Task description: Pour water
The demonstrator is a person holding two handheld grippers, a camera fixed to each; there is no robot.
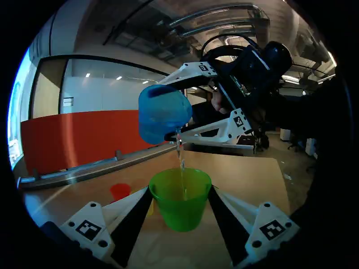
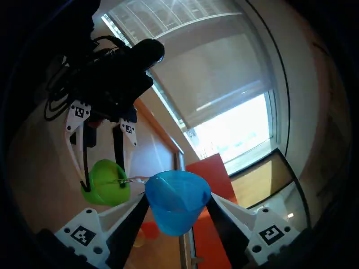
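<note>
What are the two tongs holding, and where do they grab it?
The left tongs grip the green cup by its two sides, just under the rim. The right tongs grip the tipped blue cup the same way.

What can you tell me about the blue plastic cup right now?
The blue plastic cup is a plain tapered tumbler, slightly see-through, with no handle. It hangs in the air, tipped steeply toward its lip, and the right gripper presses its sides with both fingers. A thin stream of water runs from its lip into the green plastic cup just below, which the left gripper holds. Nothing else touches it.
</note>
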